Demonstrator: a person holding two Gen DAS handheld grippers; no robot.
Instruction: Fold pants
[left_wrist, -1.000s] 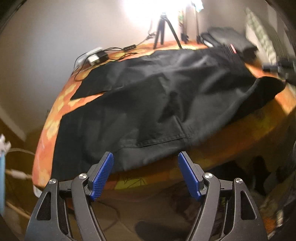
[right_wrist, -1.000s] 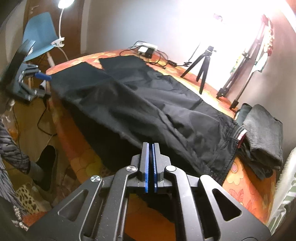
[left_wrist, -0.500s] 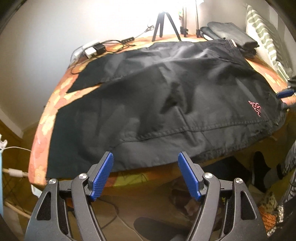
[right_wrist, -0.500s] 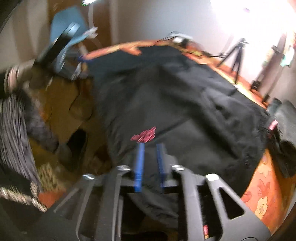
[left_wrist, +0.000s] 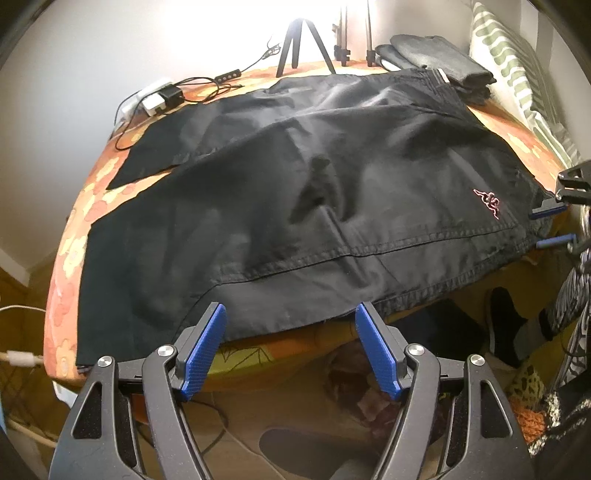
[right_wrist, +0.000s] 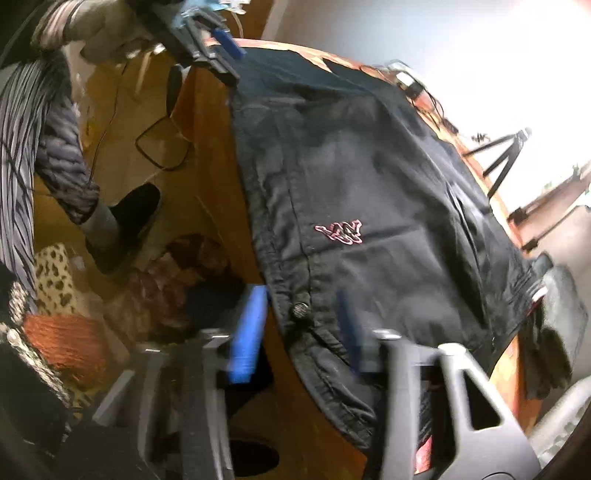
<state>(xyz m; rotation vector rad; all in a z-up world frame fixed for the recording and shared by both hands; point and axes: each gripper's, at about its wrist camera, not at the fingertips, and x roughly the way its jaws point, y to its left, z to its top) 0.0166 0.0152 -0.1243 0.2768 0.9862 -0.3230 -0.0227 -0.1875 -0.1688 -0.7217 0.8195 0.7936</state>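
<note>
Black pants (left_wrist: 314, 206) lie spread over the orange floral surface (left_wrist: 92, 192), near hem and waist edge hanging off the front. Pink logo (left_wrist: 489, 203) sits near the right side.

Around: a black tripod (left_wrist: 303, 44) at the far edge, a white power adapter with tangled cables (left_wrist: 159, 99) far left, a folded dark garment pile (left_wrist: 439, 55) far right touching the pants' waistband, and a green striped cushion (left_wrist: 517, 77) beside it. Nothing sits on the pants.

Left gripper (left_wrist: 290, 347) hovers just off the near edge, jaws wide apart, nothing between them, not touching cloth. Right gripper (right_wrist: 295, 328) is at the waist edge near the metal button (right_wrist: 300, 307); jaws partly apart with the cloth edge in the gap. Its jaws have just been closing slightly after springing apart. Heavy blur, so I cannot tell if the pads press the cloth.

Hard to read: the right wrist view is smeared and tilted; the bright lamp blows out the far wall in both views. Under the surface it is dark clutter, a sock-clad foot (right_wrist: 125, 218) and a striped sleeve (right_wrist: 22, 122) partly cut off. In the left view only the right gripper's blue tips show, at the frame edge.

Versus a second ago: the right jaws were shut tight and back from the pants; the folded-over flap is now laid flat, logo exposed. Left gripper unchanged.
</note>
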